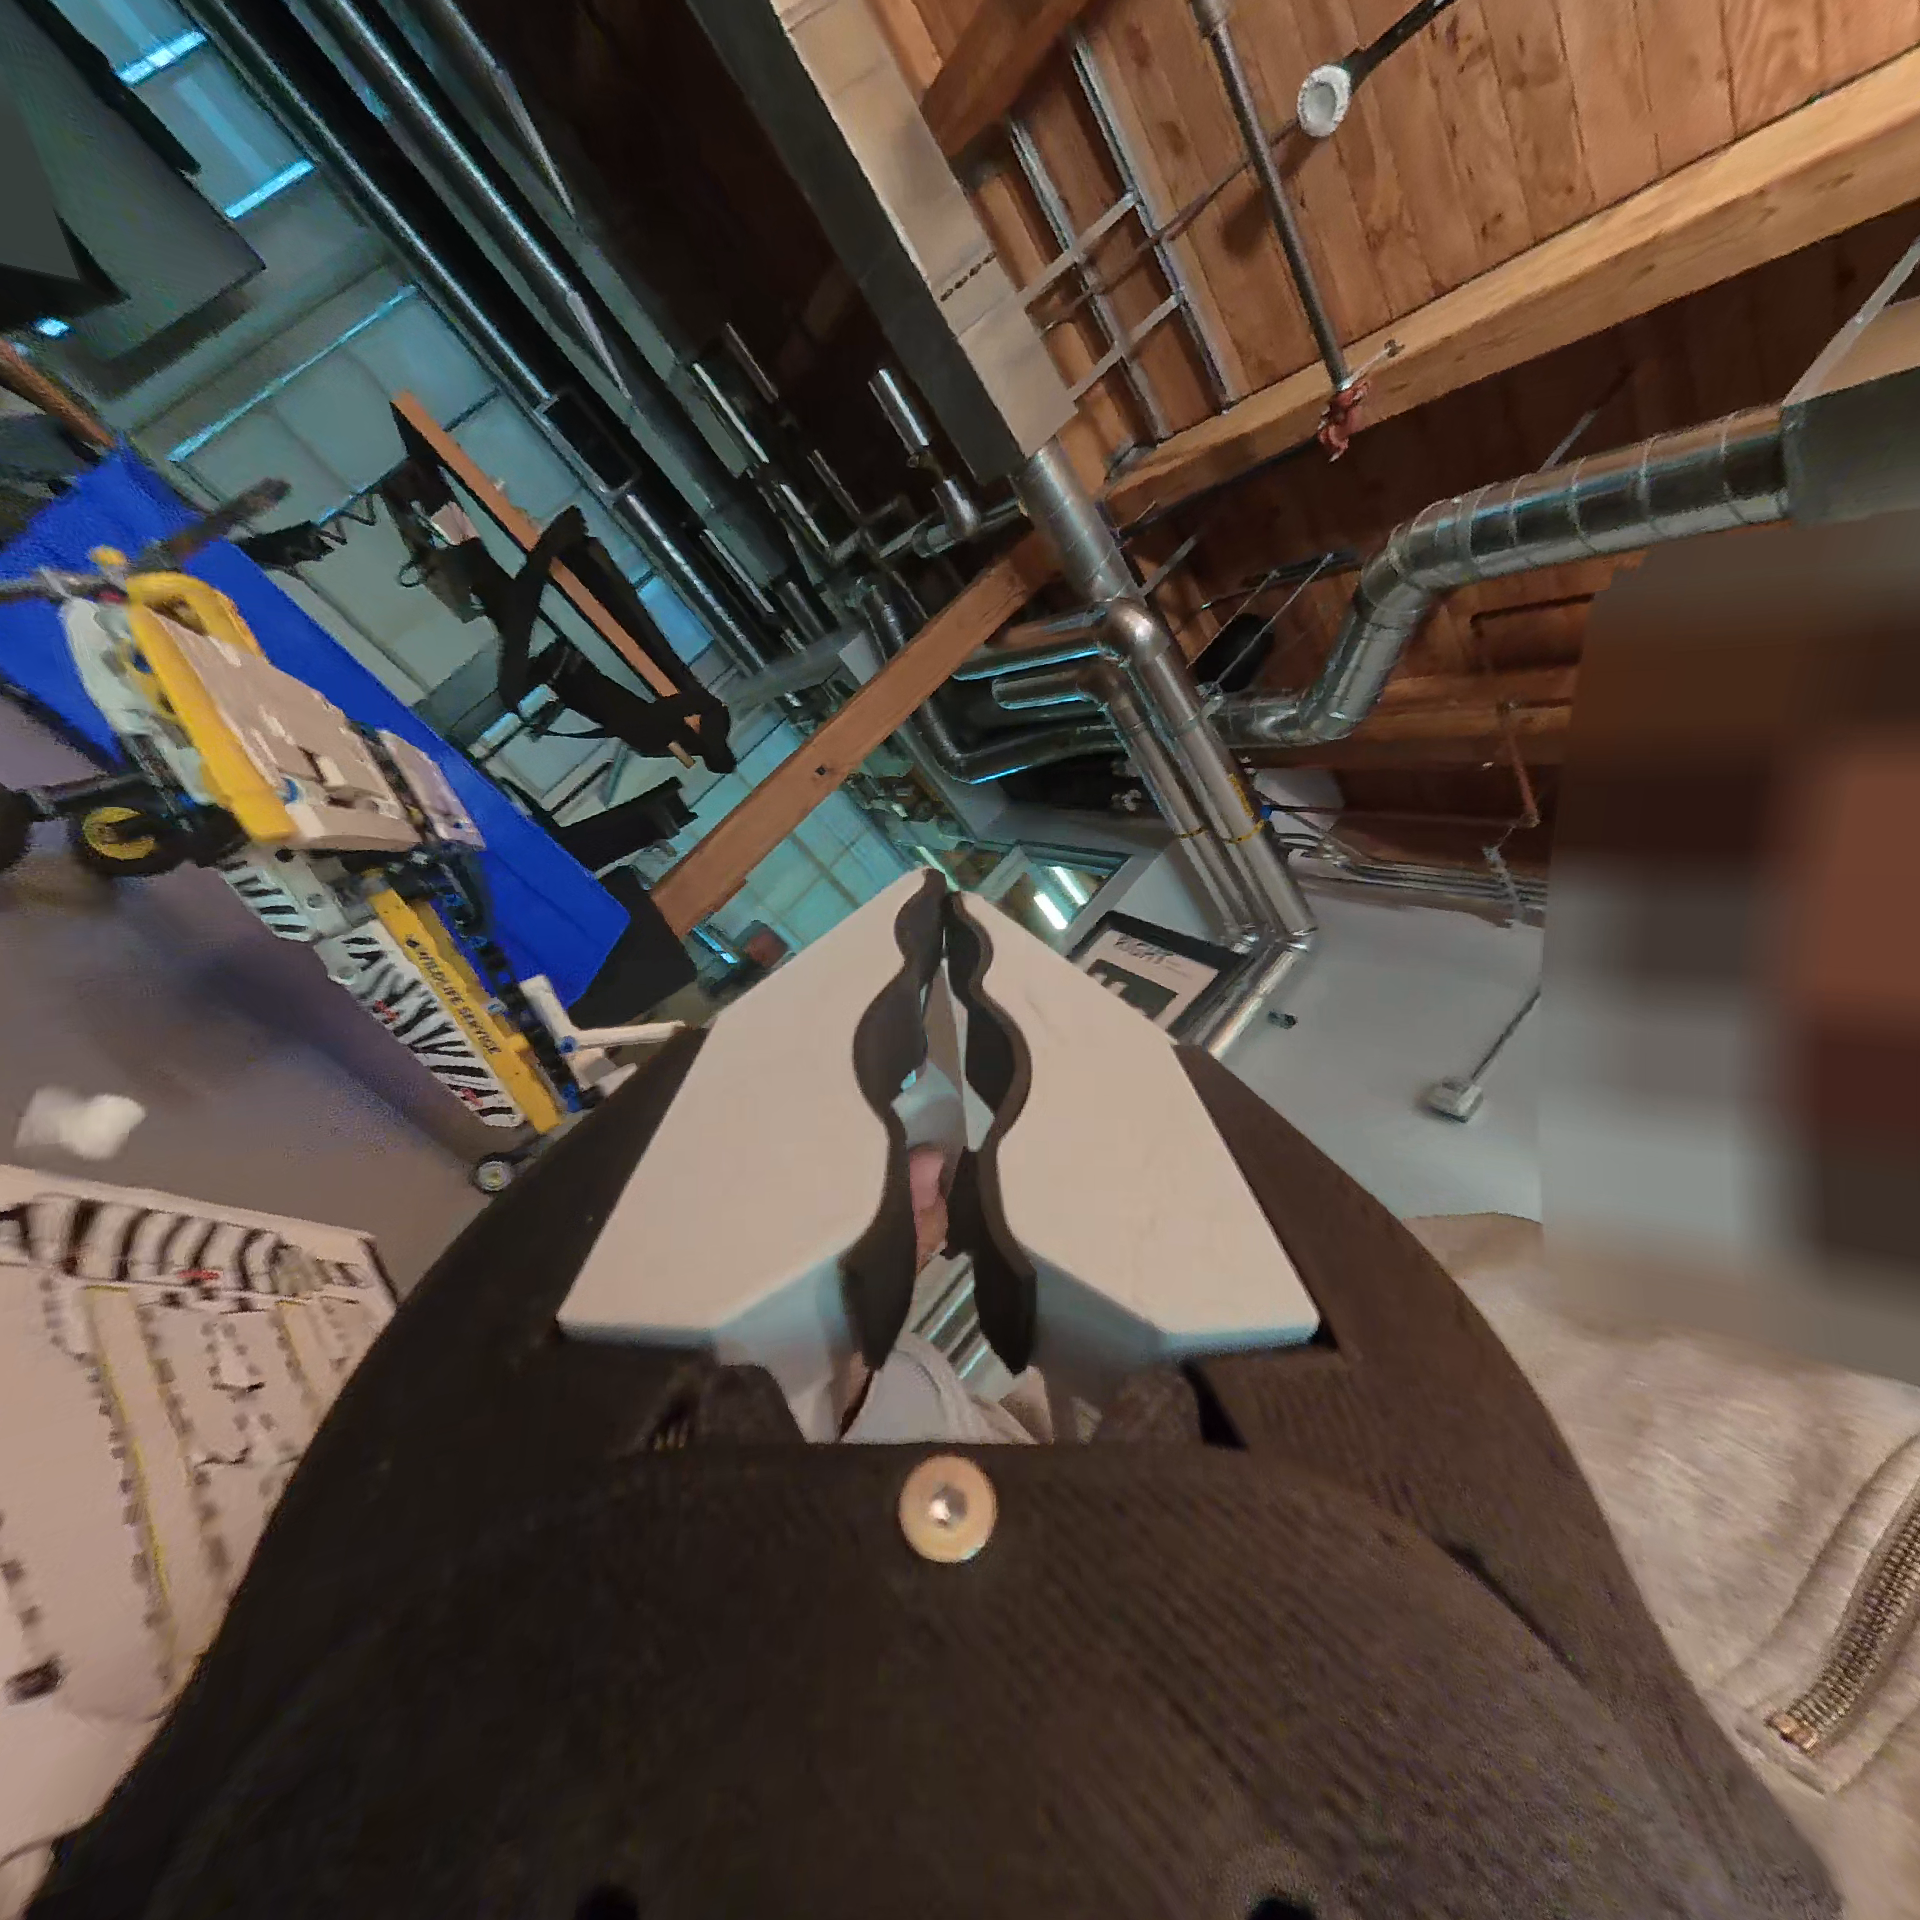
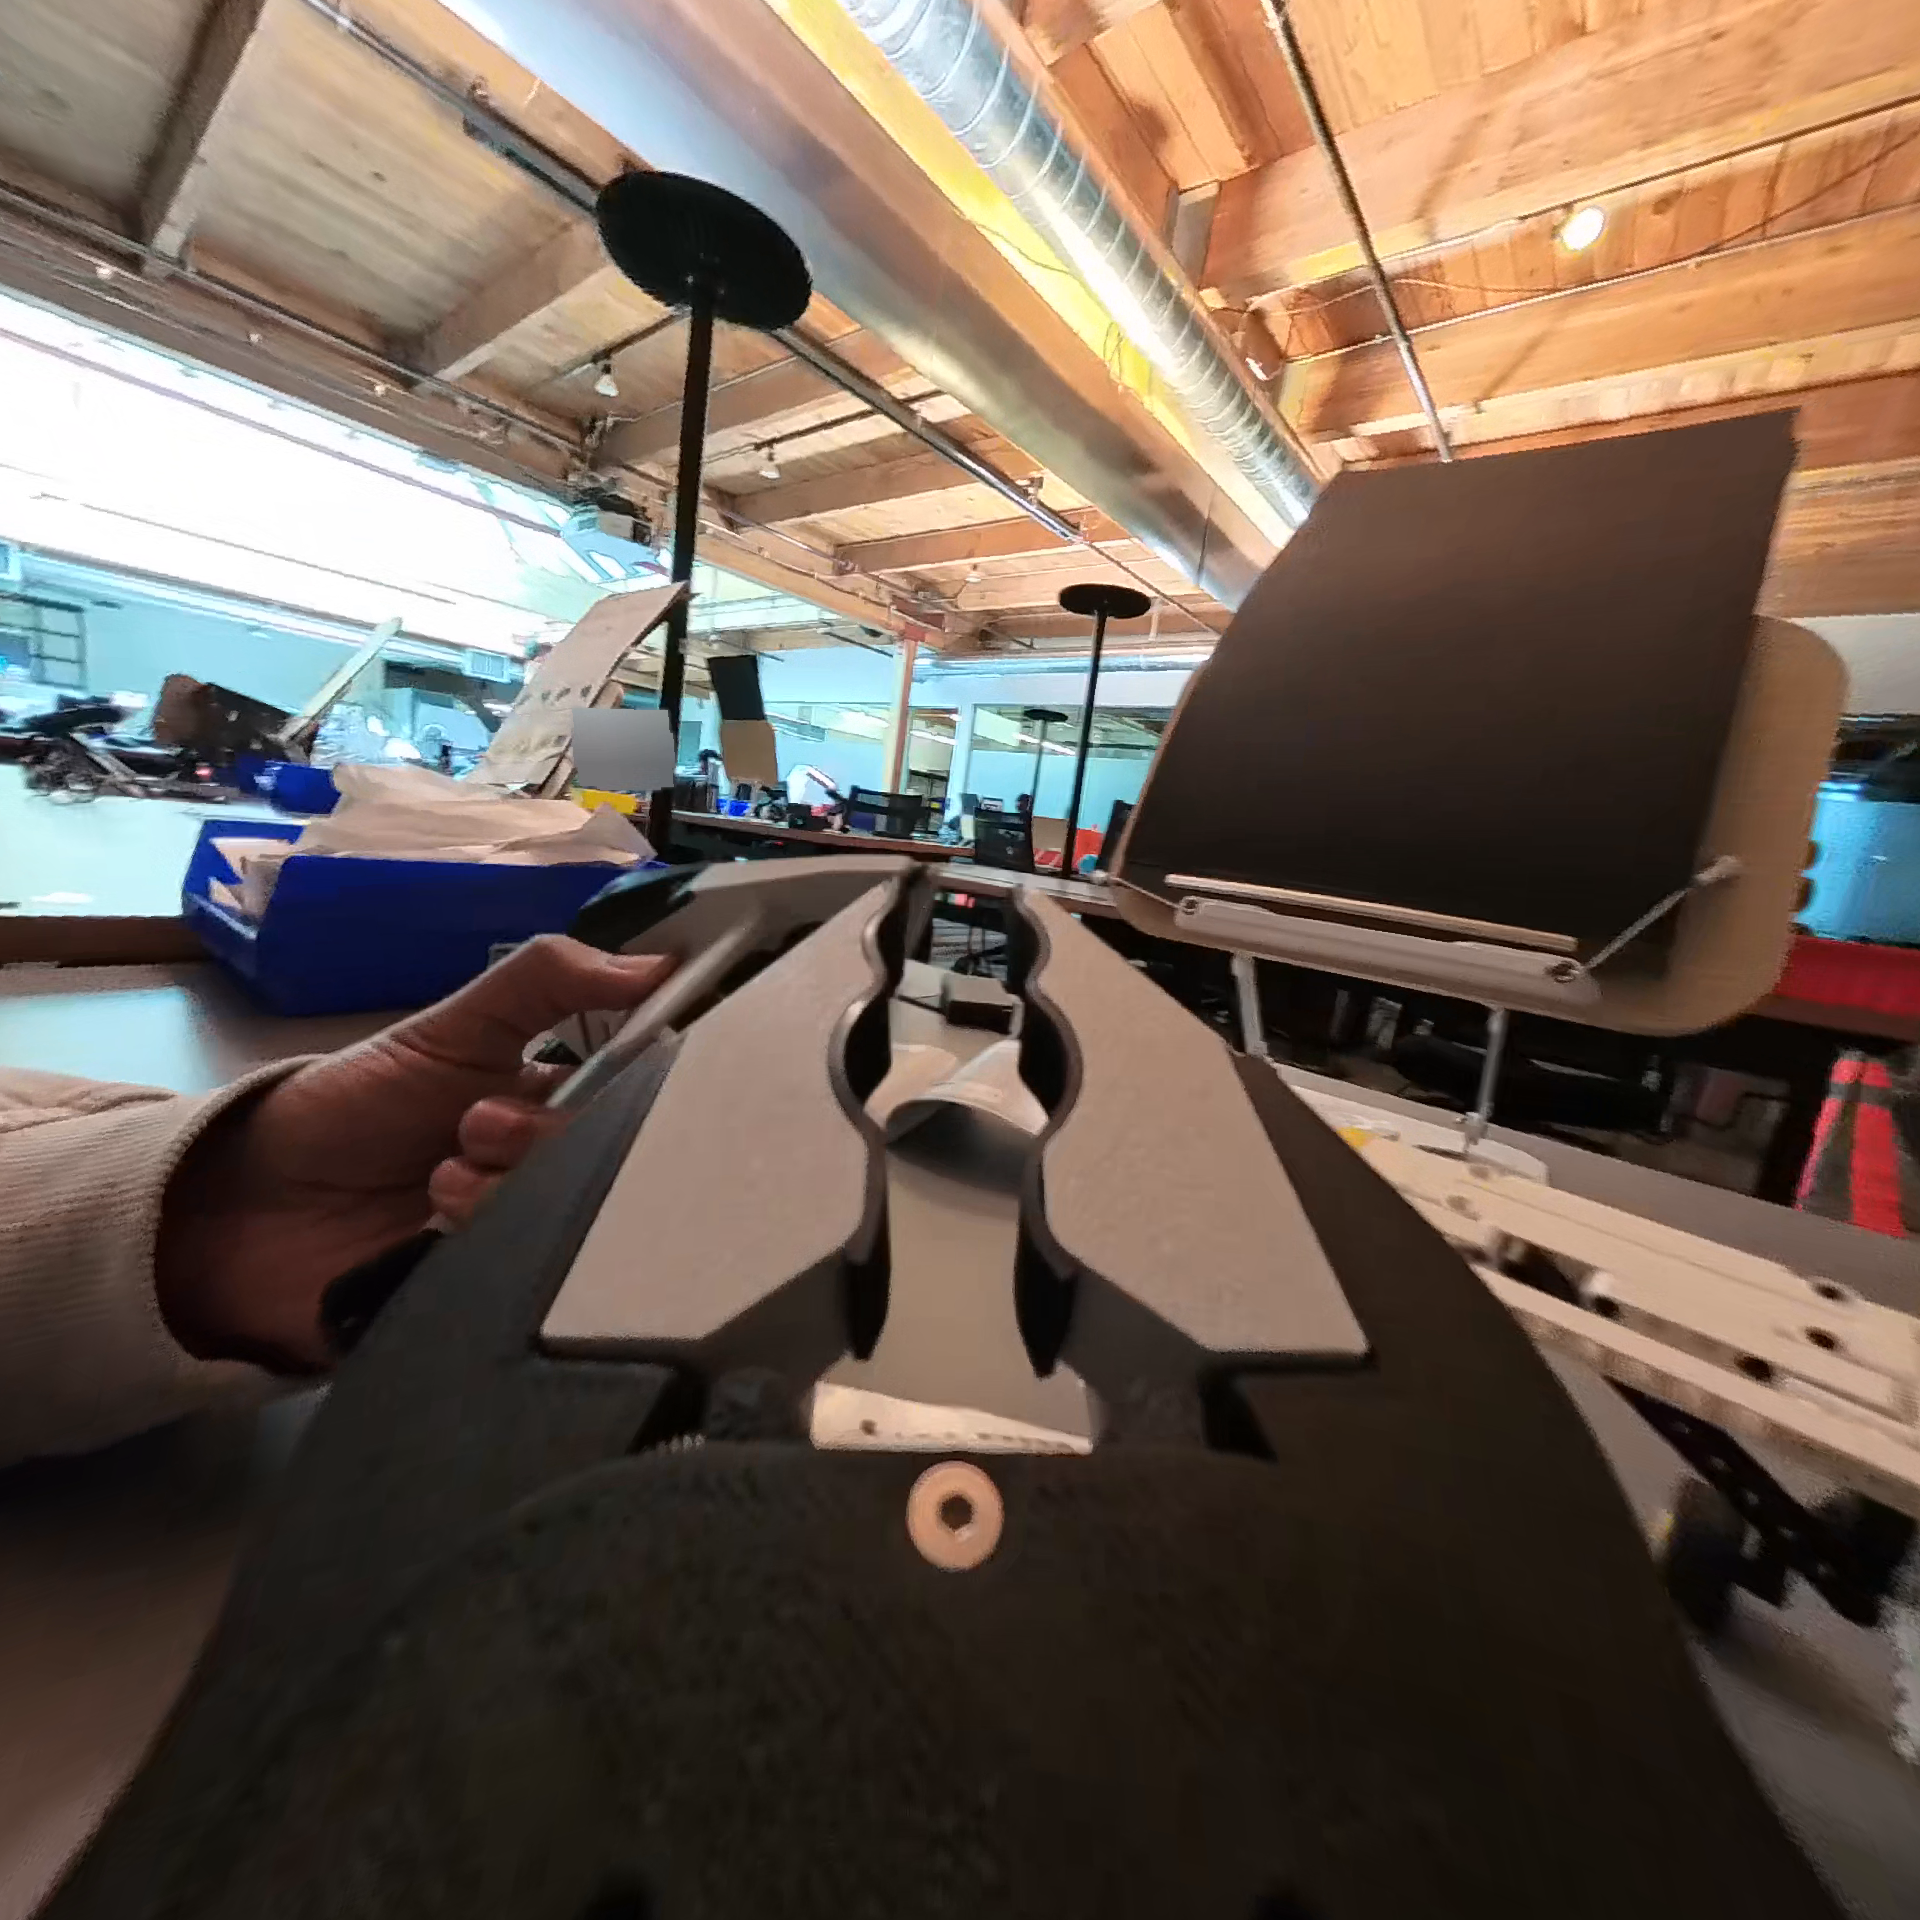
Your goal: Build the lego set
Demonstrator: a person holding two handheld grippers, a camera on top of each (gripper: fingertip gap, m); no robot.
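Both my tools point up, away from the bench (image 2: 125,1029). My left fingers (image 1: 943,914) touch at the tips, empty; my right fingers (image 2: 966,883) stand slightly apart, empty. The lego model (image 1: 301,769) stands near the blue bin (image 1: 343,665).

From my remote seat, the left gripper (image 1: 943,914) points up at ceiling ducts, its tips all but touching, open air ahead of it. To its left the lego model (image 1: 312,821) stands tall on the grey table (image 1: 208,997), with the instruction booklet (image 1: 156,1403) lying near; bare tabletop runs between them. On its right a person's beige sleeve (image 1: 1662,1507) crowds close. The right gripper (image 2: 961,894) has a narrow gap between its tips. A hand (image 2: 416,1122) presses against its left side, a blue bin (image 2: 395,935) stands far left, and a black-faced bookstand (image 2: 1455,707) and a white lego beam (image 2: 1662,1309) block the right. Straight ahead, the table is passable.
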